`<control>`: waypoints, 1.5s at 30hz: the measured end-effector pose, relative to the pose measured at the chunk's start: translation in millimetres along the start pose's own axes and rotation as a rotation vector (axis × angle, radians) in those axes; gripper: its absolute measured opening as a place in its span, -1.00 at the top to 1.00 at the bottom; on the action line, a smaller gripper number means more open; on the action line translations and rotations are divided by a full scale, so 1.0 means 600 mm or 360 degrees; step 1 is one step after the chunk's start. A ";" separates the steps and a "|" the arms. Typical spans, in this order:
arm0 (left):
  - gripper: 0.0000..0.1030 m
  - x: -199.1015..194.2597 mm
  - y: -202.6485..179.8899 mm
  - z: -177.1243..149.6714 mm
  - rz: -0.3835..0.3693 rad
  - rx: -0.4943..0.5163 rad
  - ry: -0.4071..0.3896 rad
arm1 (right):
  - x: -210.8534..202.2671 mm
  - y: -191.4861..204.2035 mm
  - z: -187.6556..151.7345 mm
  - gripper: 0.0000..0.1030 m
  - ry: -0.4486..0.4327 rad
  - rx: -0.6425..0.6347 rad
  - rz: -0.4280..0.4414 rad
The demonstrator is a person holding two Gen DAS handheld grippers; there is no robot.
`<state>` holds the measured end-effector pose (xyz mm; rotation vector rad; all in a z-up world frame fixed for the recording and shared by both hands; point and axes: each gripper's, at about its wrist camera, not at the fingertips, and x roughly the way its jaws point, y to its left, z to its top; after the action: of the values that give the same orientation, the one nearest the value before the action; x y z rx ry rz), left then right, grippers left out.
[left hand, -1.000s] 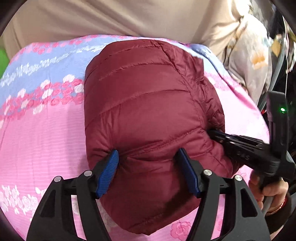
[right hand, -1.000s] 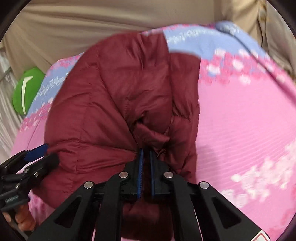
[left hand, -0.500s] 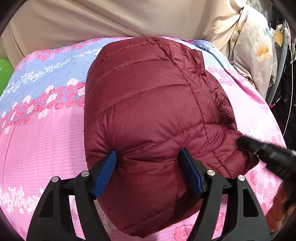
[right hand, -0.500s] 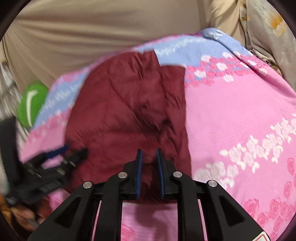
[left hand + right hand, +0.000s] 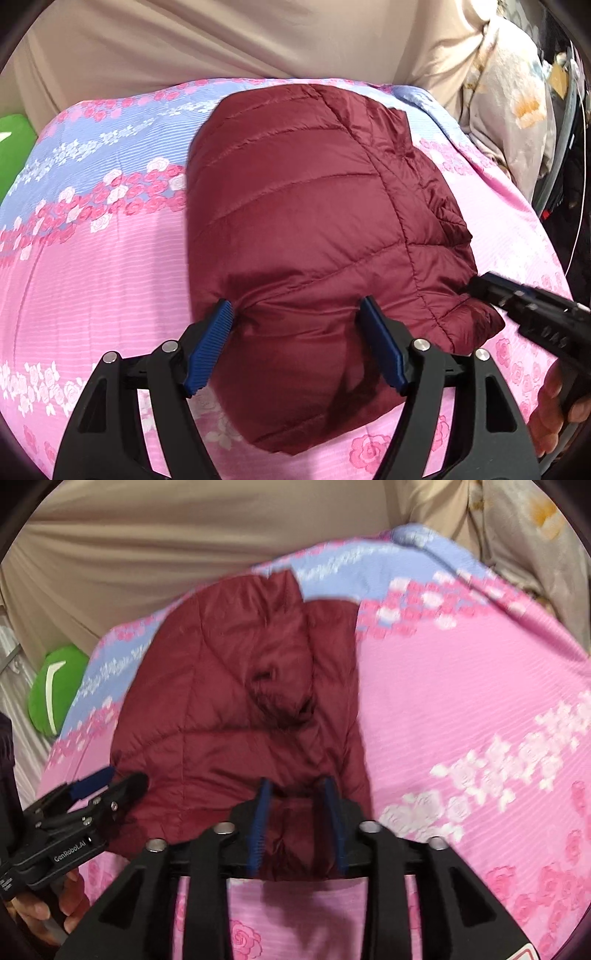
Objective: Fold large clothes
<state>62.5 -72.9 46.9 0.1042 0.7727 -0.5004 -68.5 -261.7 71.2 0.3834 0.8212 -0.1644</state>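
A folded maroon quilted puffer jacket (image 5: 303,229) lies on a pink and blue floral bedsheet (image 5: 92,258); it also shows in the right wrist view (image 5: 236,686). My left gripper (image 5: 297,325) is open, its blue pads straddling the jacket's near edge. My right gripper (image 5: 297,801) is open, its jaws partly apart over the jacket's near right corner, nothing pinched. The right gripper shows in the left wrist view (image 5: 517,306) beside the jacket's right edge. The left gripper shows in the right wrist view (image 5: 99,790) at the jacket's left side.
A beige wall or headboard (image 5: 221,40) runs behind the bed. A green cushion (image 5: 55,690) lies at the far left. Floral cream fabric (image 5: 513,118) hangs at the right. Bare sheet (image 5: 461,701) spreads right of the jacket.
My right gripper has let go of the jacket fabric, opened and drawn back toward the near edge. The jacket has settled flat. My left gripper has stayed open at the near edge.
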 end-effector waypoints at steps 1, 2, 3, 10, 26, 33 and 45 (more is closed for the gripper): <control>-0.35 -0.005 0.009 0.003 -0.0004 -0.0025 -0.0001 | -0.008 0.000 0.004 0.08 -0.0022 -0.0007 -0.0010; -0.37 -0.009 0.015 0.004 -0.0009 -0.0044 -0.0003 | -0.014 -0.001 0.008 0.01 -0.0040 -0.0010 -0.0015; -0.40 -0.015 0.028 0.008 -0.0017 -0.0079 -0.0008 | -0.019 -0.002 0.016 0.00 -0.0060 -0.0007 -0.0017; -0.41 -0.043 0.049 0.000 -0.0087 -0.0108 0.0013 | 0.030 -0.003 0.069 -0.01 -0.0025 -0.0010 0.0036; 0.17 0.024 0.050 -0.066 0.0048 0.0076 0.0187 | 0.084 -0.032 0.038 0.88 0.0061 0.0109 0.0096; -0.17 -0.046 0.091 -0.047 -0.0246 -0.0013 0.0161 | 0.037 -0.032 0.034 0.22 -0.0014 0.0143 0.0112; -0.90 0.054 0.149 0.094 -0.0530 -0.0363 0.0198 | 0.107 -0.065 0.042 -0.44 0.0220 0.0366 0.0407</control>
<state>160.3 -22.1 57.0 -0.2103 0.9704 -0.7215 -19.3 -306.9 28.5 0.7185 0.8841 0.0070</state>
